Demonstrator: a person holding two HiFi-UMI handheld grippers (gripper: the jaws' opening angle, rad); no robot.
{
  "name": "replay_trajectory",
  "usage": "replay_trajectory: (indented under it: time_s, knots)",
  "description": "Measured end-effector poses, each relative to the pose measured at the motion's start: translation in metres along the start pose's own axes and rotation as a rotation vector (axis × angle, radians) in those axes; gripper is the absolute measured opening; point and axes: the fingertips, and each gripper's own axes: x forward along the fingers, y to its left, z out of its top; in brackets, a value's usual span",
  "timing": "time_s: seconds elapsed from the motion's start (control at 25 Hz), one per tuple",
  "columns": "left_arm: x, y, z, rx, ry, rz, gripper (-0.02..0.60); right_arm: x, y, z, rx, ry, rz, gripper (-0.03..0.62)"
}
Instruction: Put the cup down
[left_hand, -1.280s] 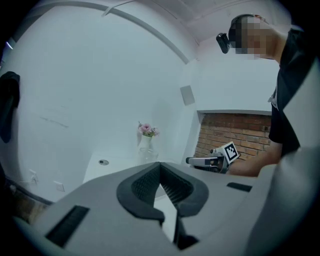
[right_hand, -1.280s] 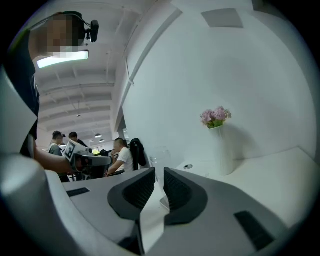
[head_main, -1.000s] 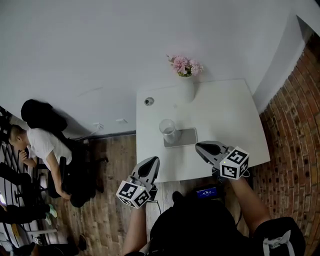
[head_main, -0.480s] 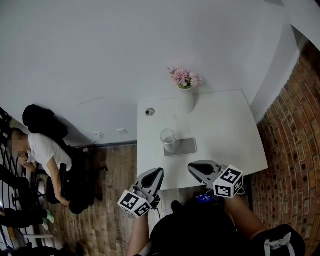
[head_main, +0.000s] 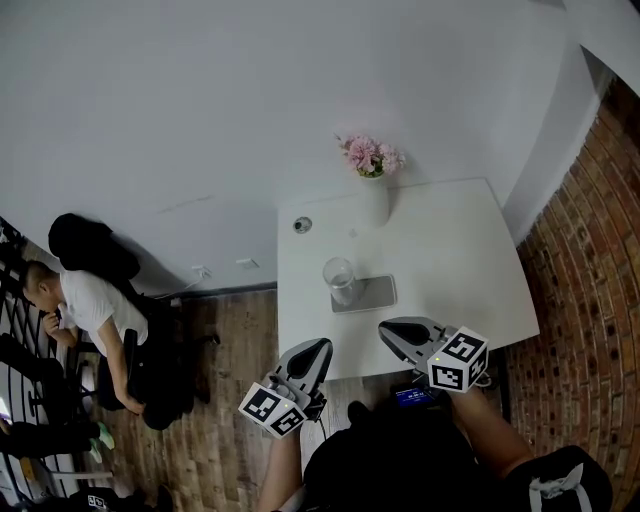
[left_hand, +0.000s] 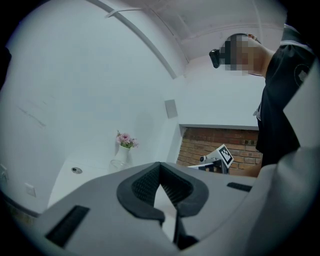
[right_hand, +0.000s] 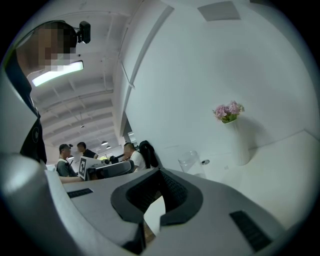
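A clear cup (head_main: 339, 275) stands upright on a grey pad (head_main: 372, 294) near the front of the white table (head_main: 450, 260). No gripper touches the cup. My left gripper (head_main: 318, 346) hangs off the table's front edge, left of the cup, with its jaws shut and nothing in them. My right gripper (head_main: 388, 328) hovers over the front edge just right of the pad, shut and empty too. In the right gripper view the cup (right_hand: 188, 161) shows beyond my right gripper (right_hand: 160, 171). In the left gripper view it (left_hand: 118, 163) sits by the vase, past my left gripper (left_hand: 160, 164).
A white vase of pink flowers (head_main: 372, 190) stands at the table's back edge, with a small round fitting (head_main: 302, 225) at its left. A brick wall (head_main: 590, 250) is on the right. A person (head_main: 85, 300) sits by a black chair at the left, over wooden floor (head_main: 230, 400).
Both grippers have drawn back from the table toward me, away from the cup. The cup and pad have stayed in place.
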Motion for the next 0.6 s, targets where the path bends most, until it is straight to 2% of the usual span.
replay_trajectory:
  time_s: [0.16, 0.4, 0.6]
  knots:
    - [0.001, -0.006, -0.004, 0.001, 0.01, -0.01, 0.008, -0.002, -0.002, -0.003, 0.014, -0.001, -0.008, 0.012]
    - [0.007, -0.017, -0.006, 0.007, 0.024, -0.035, 0.008, -0.006, -0.008, 0.001, 0.105, -0.039, -0.017, 0.012]
    - [0.006, -0.018, -0.012, -0.002, 0.033, -0.03, 0.008, -0.01, -0.01, 0.001, 0.102, -0.043, -0.03, 0.012]
